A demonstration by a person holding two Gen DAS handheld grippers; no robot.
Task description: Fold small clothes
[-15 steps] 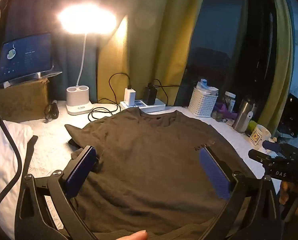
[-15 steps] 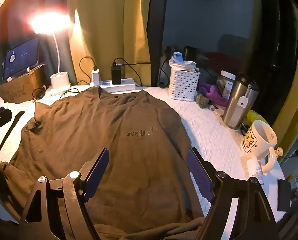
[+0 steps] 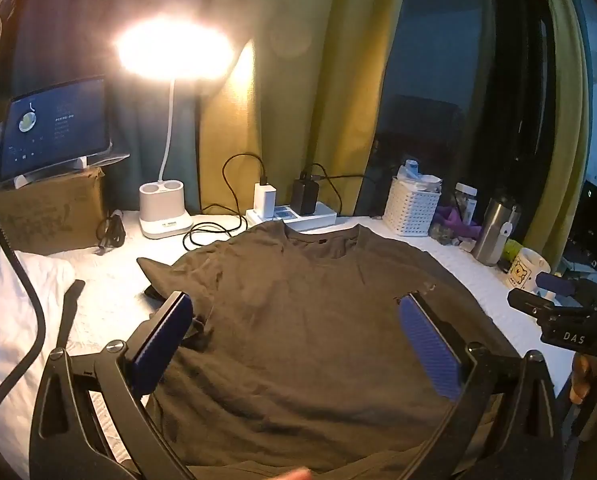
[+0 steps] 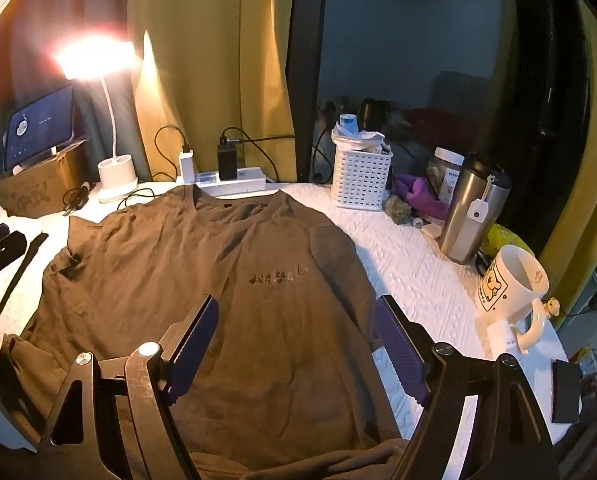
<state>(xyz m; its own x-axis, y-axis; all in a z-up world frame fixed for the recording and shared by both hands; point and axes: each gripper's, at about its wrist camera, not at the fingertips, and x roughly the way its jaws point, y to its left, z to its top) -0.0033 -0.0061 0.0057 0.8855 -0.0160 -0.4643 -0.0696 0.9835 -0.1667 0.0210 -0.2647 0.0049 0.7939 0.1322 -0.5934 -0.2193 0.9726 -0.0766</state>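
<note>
Both tongs hang released over the work, holding nothing: the left gripper (image 3: 294,344) has its jaws spread wide above the near middle of the t-shirt (image 3: 318,320), and the right gripper (image 4: 298,344) stands parted over the shirt's near right part. The shirt lies flat and face up on the white table cover (image 4: 410,264), collar far, hem near, its left sleeve (image 3: 166,272) a little rumpled. No fold shows, so by my reading the task sits at its very start, with the spreading done. The next move likely calls for each gripper to drop to a side of the cloth, nip a single layer, and carry it across, keeping clear of the mug (image 4: 510,280) and steel flask (image 4: 470,216) at the right.
</note>
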